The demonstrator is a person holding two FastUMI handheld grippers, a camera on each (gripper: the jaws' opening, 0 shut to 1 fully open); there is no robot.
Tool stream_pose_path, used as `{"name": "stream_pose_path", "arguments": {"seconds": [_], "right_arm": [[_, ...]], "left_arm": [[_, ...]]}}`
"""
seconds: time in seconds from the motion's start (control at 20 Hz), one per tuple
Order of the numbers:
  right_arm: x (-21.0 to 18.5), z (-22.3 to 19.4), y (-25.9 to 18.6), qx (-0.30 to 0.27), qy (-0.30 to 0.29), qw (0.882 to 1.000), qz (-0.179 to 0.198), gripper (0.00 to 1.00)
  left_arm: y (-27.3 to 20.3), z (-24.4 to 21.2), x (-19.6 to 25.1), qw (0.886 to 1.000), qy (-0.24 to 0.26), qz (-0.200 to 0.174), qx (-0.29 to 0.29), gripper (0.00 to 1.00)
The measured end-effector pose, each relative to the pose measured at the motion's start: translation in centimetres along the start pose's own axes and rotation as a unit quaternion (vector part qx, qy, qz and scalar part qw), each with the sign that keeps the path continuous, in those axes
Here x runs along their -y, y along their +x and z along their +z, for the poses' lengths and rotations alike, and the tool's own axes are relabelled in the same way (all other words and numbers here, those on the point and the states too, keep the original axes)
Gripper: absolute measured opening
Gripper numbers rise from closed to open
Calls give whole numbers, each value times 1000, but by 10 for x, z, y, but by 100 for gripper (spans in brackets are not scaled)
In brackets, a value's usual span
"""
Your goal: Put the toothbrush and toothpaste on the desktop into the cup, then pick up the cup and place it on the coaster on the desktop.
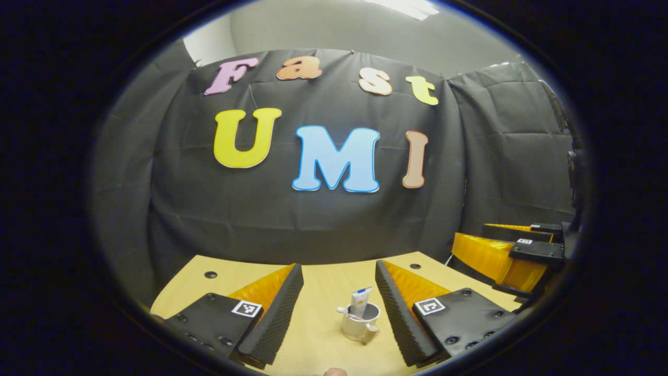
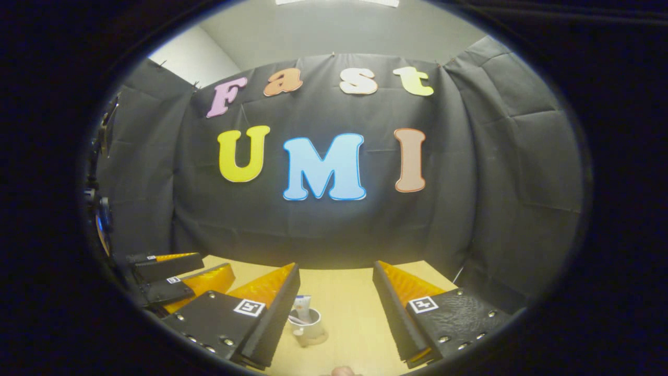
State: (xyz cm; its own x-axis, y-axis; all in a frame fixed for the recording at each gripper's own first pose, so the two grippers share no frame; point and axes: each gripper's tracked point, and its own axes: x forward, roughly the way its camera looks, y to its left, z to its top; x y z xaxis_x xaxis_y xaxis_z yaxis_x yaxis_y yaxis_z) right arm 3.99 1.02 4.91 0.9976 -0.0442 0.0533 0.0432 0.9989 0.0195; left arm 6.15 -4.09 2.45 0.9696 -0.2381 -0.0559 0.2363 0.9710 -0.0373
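A white cup (image 1: 359,325) stands upright on the wooden desktop (image 1: 323,284), with the toothpaste tube (image 1: 361,300) and the toothbrush (image 1: 346,312) sticking out of it. My left gripper (image 1: 338,265) is open, raised above and behind the cup, with nothing between its fingers. In the right gripper view the cup (image 2: 309,326) rests on a tan coaster (image 2: 316,340), and the toothpaste (image 2: 301,303) shows above the rim. My right gripper (image 2: 335,265) is open too, empty, with the cup low and left of its middle. Each gripper shows beside the other: the right gripper (image 1: 514,249) and the left gripper (image 2: 175,274).
The desktop (image 2: 347,295) ends at the black cloth wall just behind it. Small round holes (image 1: 210,274) mark its far corners. A fingertip (image 1: 334,372) peeks in at the bottom edge of the left gripper view.
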Motion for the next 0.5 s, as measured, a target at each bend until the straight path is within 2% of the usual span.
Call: {"name": "stream_pose_path", "arguments": {"seconds": [0.05, 0.2, 0.25, 0.3, 0.35, 0.5], "right_arm": [[3, -1, 0, -2, -1, 1000, -1, 84], [23, -1, -2, -1, -7, 1000, -5, 85], [31, -1, -2, 1, -8, 1000, -6, 85], [42, -1, 0, 7, -11, 1000, -7, 85], [55, 0, 0, 13, -16, 1000, -11, 82], [97, 6, 0, 42, -48, 998, -12, 82]], "left_arm": [[2, 1, -1, 1000, 2, 4, 3, 91], [8, 0, 8, 1000, 8, 13, 5, 91], [11, 0, 12, 1000, 10, 17, 7, 96], [14, 1, 17, 1000, 10, 22, 9, 91], [17, 1, 23, 1000, 7, 28, 11, 91], [29, -12, 44, 998, -11, 60, 6, 91]]}}
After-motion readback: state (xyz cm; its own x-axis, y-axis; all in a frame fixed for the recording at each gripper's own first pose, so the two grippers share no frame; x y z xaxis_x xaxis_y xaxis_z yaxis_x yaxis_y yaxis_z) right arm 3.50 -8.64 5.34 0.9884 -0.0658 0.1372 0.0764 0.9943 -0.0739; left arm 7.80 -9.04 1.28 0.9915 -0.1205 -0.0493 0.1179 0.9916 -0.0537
